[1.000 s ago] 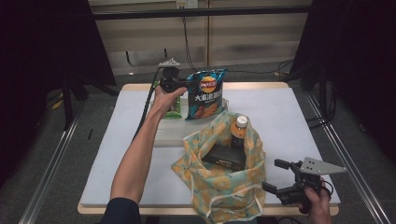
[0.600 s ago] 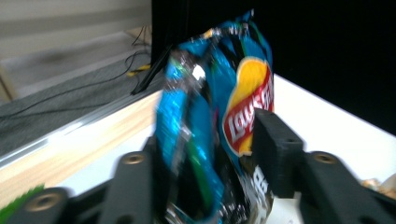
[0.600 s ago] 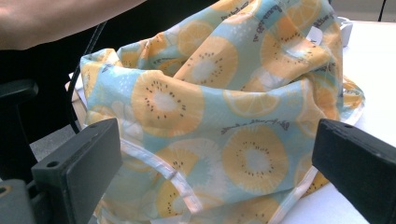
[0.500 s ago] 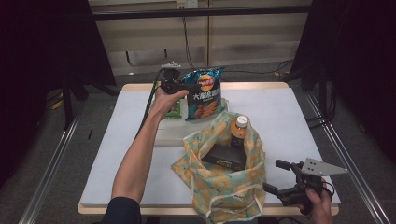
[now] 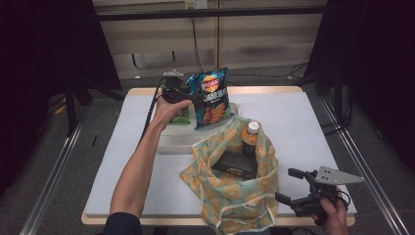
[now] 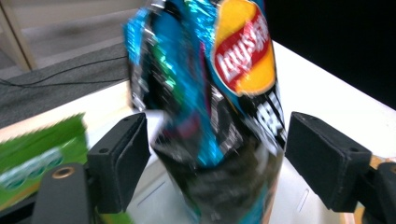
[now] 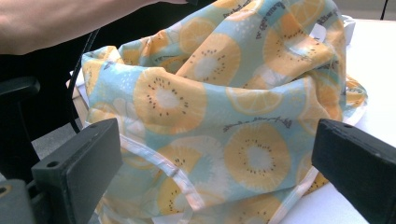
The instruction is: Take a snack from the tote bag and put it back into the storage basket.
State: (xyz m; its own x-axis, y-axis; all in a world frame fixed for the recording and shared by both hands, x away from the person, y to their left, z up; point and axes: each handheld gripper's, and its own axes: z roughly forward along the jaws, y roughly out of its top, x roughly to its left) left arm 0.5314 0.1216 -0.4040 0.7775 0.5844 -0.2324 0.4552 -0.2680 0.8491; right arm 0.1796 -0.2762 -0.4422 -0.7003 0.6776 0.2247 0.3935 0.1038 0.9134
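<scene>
A blue chips bag (image 5: 213, 100) with a red and yellow logo stands upright at the back of the table. My left gripper (image 5: 192, 99) is partly closed around it. In the left gripper view the bag (image 6: 233, 70) fills the gap between the jaws of that gripper (image 6: 217, 163), and both pads press its sides. A fruit-print cloth bag (image 5: 230, 196) stands open mid-table, holding a brown bottle (image 5: 252, 132) and a dark box (image 5: 235, 166). My right gripper (image 5: 288, 185) is open just right of the cloth bag (image 7: 210, 116), near the front edge.
A green packet (image 5: 181, 115) lies on a white tray (image 5: 171, 139) under my left hand, and it also shows beside the left jaw (image 6: 32, 158). The white table (image 5: 303, 127) has bare room at the right and left. Black curtains and cables lie beyond the far edge.
My left gripper has come down and nearer, and the chips bag has shifted slightly left with it. The right gripper has stayed where it was.
</scene>
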